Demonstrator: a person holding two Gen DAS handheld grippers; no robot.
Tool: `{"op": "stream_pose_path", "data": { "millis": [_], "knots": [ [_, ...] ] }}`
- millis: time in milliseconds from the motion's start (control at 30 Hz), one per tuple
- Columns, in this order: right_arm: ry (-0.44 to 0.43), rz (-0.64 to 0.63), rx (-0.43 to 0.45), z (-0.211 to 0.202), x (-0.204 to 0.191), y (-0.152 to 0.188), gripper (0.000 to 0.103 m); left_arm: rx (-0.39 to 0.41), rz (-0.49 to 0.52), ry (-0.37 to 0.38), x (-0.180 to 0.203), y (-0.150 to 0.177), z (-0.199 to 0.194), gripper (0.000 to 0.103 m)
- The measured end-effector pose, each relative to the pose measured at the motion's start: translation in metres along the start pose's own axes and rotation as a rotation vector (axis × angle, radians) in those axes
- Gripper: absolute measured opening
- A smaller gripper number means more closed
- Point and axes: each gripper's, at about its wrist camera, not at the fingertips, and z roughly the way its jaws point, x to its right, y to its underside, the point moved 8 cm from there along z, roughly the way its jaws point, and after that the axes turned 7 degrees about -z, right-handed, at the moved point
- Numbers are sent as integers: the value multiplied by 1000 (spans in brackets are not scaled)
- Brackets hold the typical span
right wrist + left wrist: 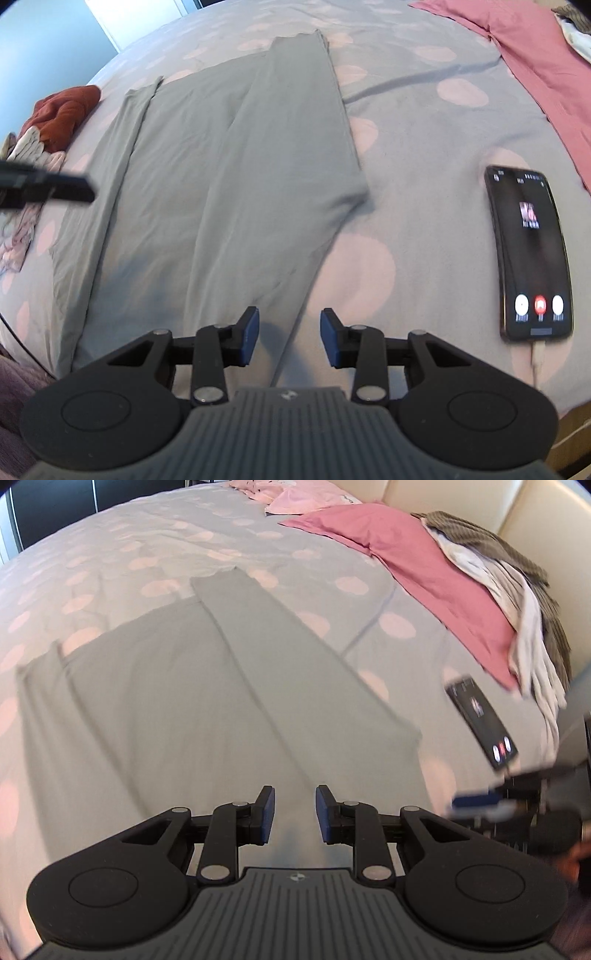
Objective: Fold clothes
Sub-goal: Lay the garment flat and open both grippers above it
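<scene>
Nearest, left gripper (294,814) and right gripper (289,338) — blue-padded black jaws parted, nothing between them. Just beyond, at twelve o'clock, smooth grey-green garment (229,155) spread flat, one long panel folded over. On soft polka-dot bedsheet (424,155). Glossy black phone (530,251) at two o'clock. Farther — matte pink pillowcase (417,568), rumpled striped laundry (517,590).
</scene>
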Motion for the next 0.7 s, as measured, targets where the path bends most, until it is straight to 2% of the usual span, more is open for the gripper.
{"op": "stream_pose_path", "data": {
  "millis": [133, 300, 400, 500, 600, 700],
  "knots": [
    [0, 36, -18, 16, 18, -27, 40, -3, -43, 27, 3, -67, 30, 22],
    [-29, 110, 10, 29, 37, -45, 42, -25, -185, 56, -1, -147, 82, 22],
    [-25, 126, 17, 34, 43, -49, 42, -32, -232, 30, -7, -187, 118, 22],
    [-34, 133, 10, 38, 49, -49, 42, -53, -265, 37, -10, -217, 153, 22],
    [-69, 167, 9, 42, 55, -47, 42, -71, -284, -1, -16, -242, 189, 22],
    [-94, 178, 11, 44, 59, -48, 42, -65, -252, -73, -23, -254, 216, 22]
  ]
}}
